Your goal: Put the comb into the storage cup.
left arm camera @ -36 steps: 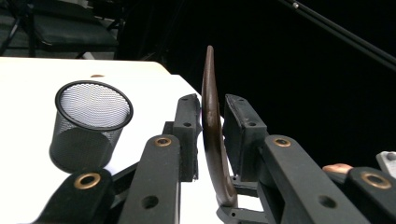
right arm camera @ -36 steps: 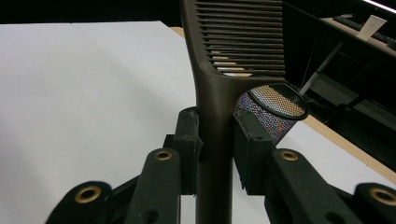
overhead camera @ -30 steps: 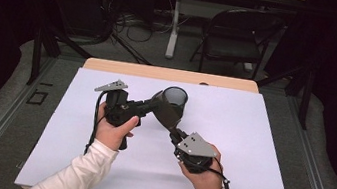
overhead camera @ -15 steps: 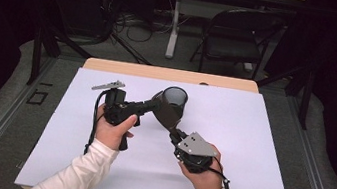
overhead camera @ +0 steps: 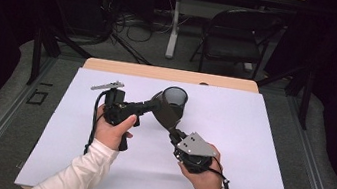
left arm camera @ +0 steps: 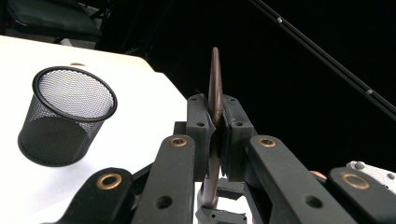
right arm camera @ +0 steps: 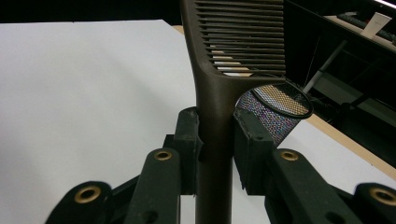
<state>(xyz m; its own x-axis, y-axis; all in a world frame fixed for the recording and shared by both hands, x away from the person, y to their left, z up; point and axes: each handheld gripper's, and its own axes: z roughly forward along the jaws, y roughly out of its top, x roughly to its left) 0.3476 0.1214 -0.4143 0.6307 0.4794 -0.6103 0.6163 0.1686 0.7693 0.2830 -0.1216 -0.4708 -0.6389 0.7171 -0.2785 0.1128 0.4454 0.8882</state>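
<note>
A brown comb (right arm camera: pixel 233 42) is held between both grippers above the white table cover. My right gripper (right arm camera: pixel 215 140) is shut on the comb's handle, with the teeth rising beyond its jaws. My left gripper (left arm camera: pixel 215 121) is shut on the comb (left arm camera: pixel 215 84), seen edge-on between its pads. In the high view the left gripper (overhead camera: pixel 153 105) comes in from the left and the right gripper (overhead camera: pixel 173 133) from the lower right, with the comb (overhead camera: pixel 165 119) spanning them. A black mesh cup (overhead camera: pixel 176 98) stands upright just behind the comb, its mouth open upward.
A white sheet (overhead camera: pixel 249 152) covers most of the wooden table (overhead camera: pixel 169 74). The mesh cup (left arm camera: pixel 65 121) sits near the table's far edge. Beyond the table stand a dark chair (overhead camera: pixel 235 39), a table leg and floor cables.
</note>
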